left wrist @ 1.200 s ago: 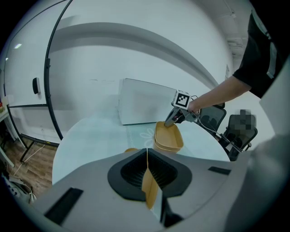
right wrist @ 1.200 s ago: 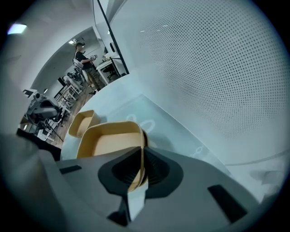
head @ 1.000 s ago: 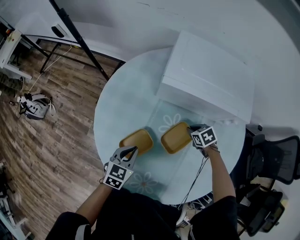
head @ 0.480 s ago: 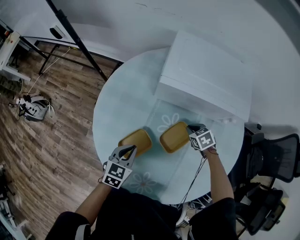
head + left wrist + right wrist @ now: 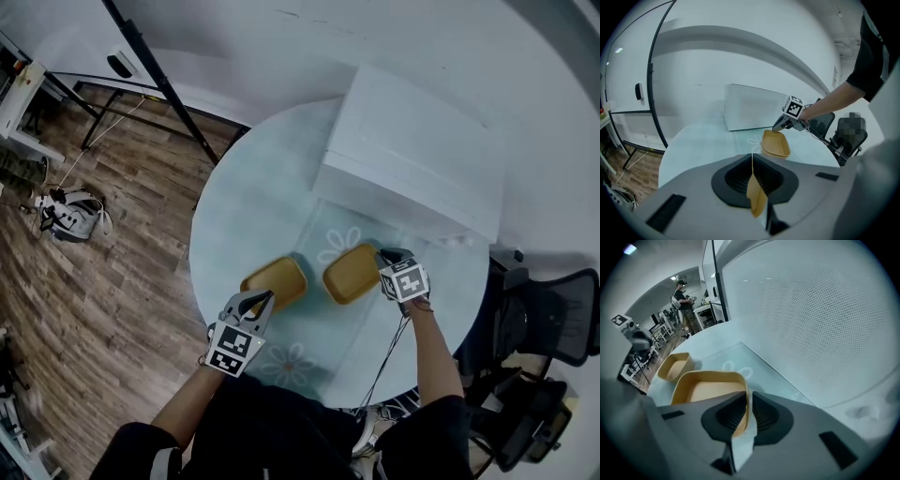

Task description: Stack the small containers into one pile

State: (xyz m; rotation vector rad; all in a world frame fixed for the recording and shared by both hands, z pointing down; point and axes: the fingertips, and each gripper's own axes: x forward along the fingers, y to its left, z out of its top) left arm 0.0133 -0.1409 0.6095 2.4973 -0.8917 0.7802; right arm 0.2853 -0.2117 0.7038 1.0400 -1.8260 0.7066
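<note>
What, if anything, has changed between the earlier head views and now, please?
Nothing has visibly changed. The left gripper stays shut on the rim of the left container, and the right gripper stays shut on the rim of the right container. The two containers remain side by side, apart, not yet stacked.

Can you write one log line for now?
left gripper: shut on left shallow yellow plastic container | right gripper: shut on right shallow yellow plastic container | stack: not yet
</note>
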